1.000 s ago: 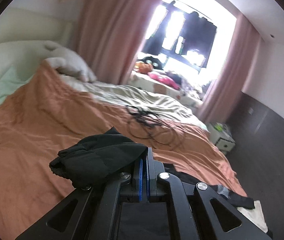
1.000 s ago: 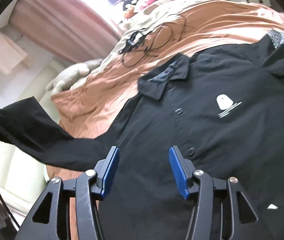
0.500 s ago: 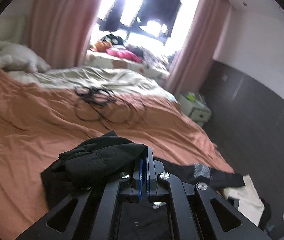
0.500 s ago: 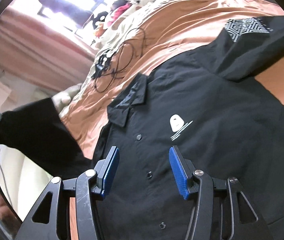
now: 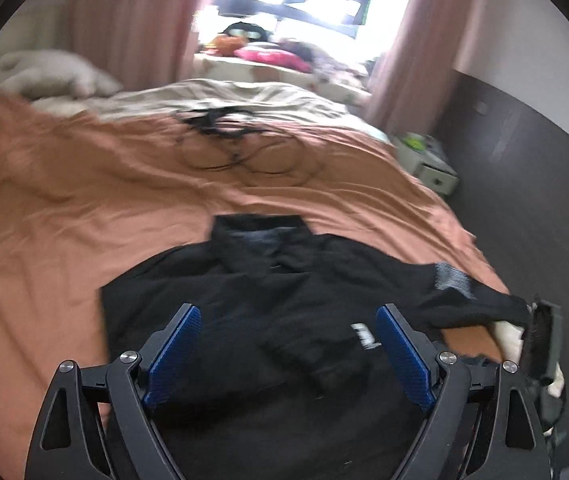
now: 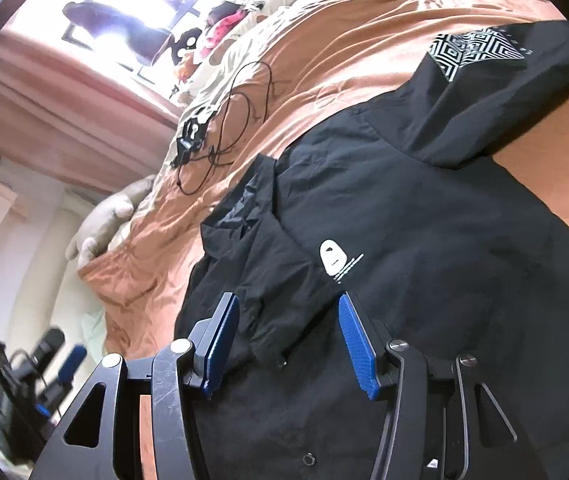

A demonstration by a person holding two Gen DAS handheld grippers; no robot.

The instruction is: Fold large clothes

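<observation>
1. My left tongs (image 5: 286,354) are at the bottom centre of the left wrist view, their jaws opening and already wide apart; nothing is pinched, and the blue pads hang clear above the black shirt (image 5: 284,320)
2. My right tongs (image 6: 288,340) sit at the bottom centre of the right wrist view, jaws apart at a middling gap, pads not pressing on anything
3. A folded-over sleeve end (image 6: 272,332) of the shirt lies under the gap between the right pads, its cuff near the lower middle of the frame; I cannot tell whether the pads touch it
4. The shirt lies spread on the orange bedspread (image 5: 84,208), filling the lower middle of the left view and most of the right half of the right view
5. Its collar (image 6: 244,204) points towards the upper left in the right view, with a small white chest logo (image 6: 336,260) just right of centre
6. The other sleeve stretches to the upper right of the right view, showing a black-and-white patterned patch (image 6: 472,48)
7. A tangle of black cables (image 5: 236,140) lies on the bed above centre in the left view, well apart from the shirt
8. Pink curtains (image 5: 136,20) frame a bright window along the top of the left view, which is blurred
</observation>
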